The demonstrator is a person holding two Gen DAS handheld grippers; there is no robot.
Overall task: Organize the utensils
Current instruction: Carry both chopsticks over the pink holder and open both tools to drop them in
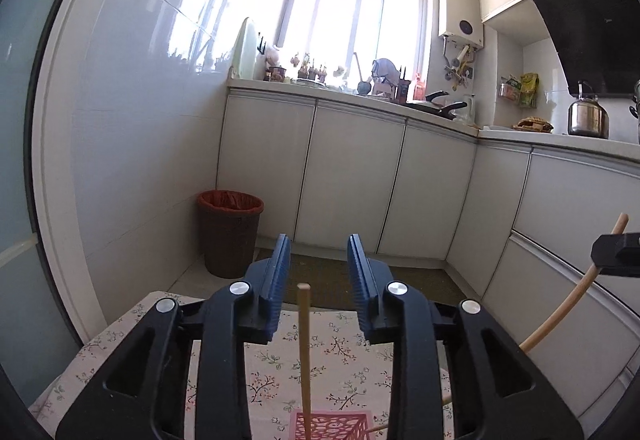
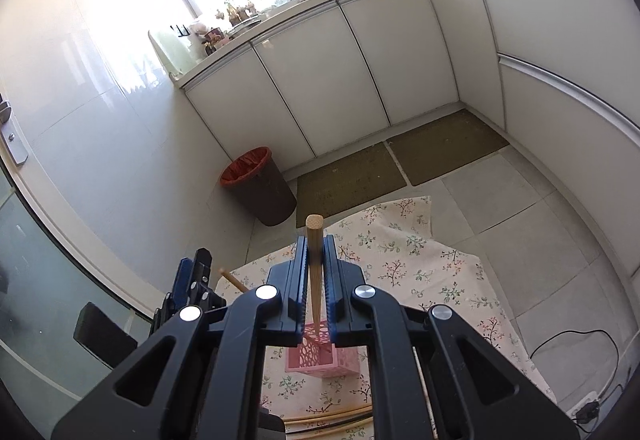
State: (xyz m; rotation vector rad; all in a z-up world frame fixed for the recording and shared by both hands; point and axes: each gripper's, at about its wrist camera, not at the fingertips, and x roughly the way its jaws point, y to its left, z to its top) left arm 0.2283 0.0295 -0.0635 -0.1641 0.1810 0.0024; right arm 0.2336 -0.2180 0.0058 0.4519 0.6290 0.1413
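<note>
With one chopstick (image 1: 304, 352) standing free in the pink holder (image 2: 316, 354) between the parted left hand-held gripper (image 1: 319, 272), the right hand-held gripper (image 2: 316, 264), clamped on another chopstick (image 2: 315, 260), must lower it toward six o'clock.

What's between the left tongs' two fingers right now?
A chopstick stands upright between the left tongs, untouched by either pad, its lower end in the pink holder; left wrist view.
</note>
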